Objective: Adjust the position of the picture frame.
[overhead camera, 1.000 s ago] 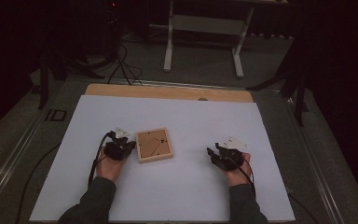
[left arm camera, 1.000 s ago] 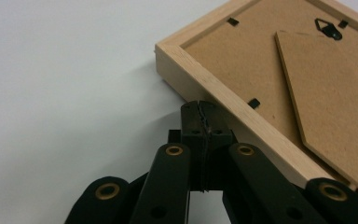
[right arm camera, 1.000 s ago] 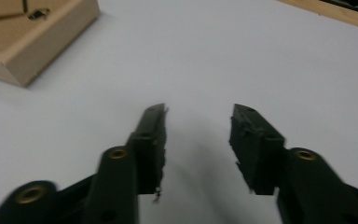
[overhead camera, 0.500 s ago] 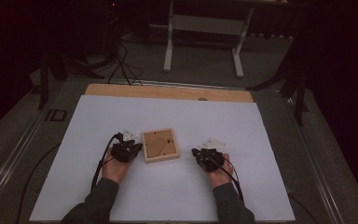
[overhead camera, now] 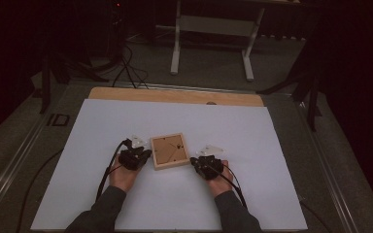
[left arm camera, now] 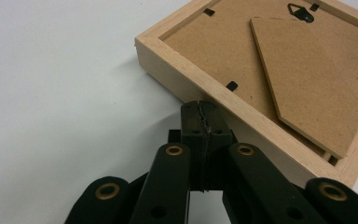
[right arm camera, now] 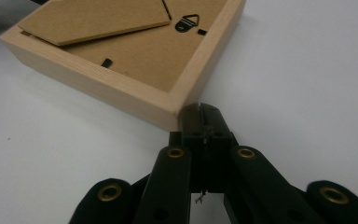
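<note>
The work in hand looks like squaring up or pushing the wooden picture frame point(overhead camera: 169, 151), which lies face down near the middle of the white bench point(overhead camera: 102, 126), its brown backing board point(left arm camera: 242, 46), fold-out stand point(left arm camera: 307, 74) and small metal hanger point(right arm camera: 188, 23) turned upward; both tools are brought in against it from opposite sides, so I judge this the bracing step rather than a lift.

The left gripper point(overhead camera: 143, 154) has its fingers point(left arm camera: 192, 116) pressed together with nothing between them; their tip sits at the frame's side rail, touching it or just shy of it. The right gripper point(overhead camera: 194, 161) has just been closing and its fingers point(right arm camera: 212, 121) now meet on nothing as well; their tip stands at the frame's near corner, touching or very nearly so.

The next move, as I judge it, calls for even pressure from both tips, since a push at a corner alone would spin the frame rather than slide it; any lift would first need the fingers parted to take a rail.

Both forearms come in from the bench's near edge, sleeves dark, hands low over the surface; each tool points inward and slightly forward toward the frame, held nearly level with the bench.
</note>
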The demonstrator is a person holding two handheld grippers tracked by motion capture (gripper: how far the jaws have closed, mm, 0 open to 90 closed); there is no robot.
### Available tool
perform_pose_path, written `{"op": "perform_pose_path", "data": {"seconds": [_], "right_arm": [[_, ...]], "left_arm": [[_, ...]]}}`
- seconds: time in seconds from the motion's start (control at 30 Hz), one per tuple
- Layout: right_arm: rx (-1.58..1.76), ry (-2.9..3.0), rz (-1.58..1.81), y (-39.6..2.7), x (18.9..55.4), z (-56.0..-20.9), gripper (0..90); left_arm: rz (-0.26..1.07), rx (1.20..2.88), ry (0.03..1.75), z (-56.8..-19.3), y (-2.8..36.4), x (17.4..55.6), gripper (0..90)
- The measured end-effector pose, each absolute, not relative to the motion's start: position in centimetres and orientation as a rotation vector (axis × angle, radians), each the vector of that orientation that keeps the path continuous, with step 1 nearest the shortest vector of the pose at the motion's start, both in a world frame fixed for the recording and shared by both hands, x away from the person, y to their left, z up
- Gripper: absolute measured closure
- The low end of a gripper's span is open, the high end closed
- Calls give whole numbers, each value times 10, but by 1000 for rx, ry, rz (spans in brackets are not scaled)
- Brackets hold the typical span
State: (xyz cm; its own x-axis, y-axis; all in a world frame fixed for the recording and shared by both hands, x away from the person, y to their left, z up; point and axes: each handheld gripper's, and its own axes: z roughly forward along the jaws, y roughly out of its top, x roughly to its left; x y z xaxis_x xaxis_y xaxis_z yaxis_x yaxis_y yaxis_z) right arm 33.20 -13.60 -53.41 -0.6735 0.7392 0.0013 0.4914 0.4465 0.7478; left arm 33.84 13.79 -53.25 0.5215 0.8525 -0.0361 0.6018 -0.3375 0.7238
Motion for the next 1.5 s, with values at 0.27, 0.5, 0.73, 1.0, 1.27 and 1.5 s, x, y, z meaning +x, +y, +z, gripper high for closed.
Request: {"op": "perform_pose_path", "data": {"seconds": [0.27,0.5,0.73,1.0,1.27,1.5], "right_arm": [[1054,2383,1057,-137,330,-535,897],[1058,2389,1057,-138,329,-536,897],[1048,2395,1047,-138,327,-535,897],[1037,2404,1036,-139,324,-534,897],[1029,2405,1034,-138,323,-534,898],[1025,2408,1032,-139,322,-534,898]], "left_arm": [[448,2076,1172,-533,133,334,896],[441,2088,1163,-534,131,331,896],[436,2098,1158,-535,129,327,896],[437,2102,1154,-535,128,326,896],[431,2099,1155,-535,128,326,896],[400,2083,1169,-535,130,327,896]]}}
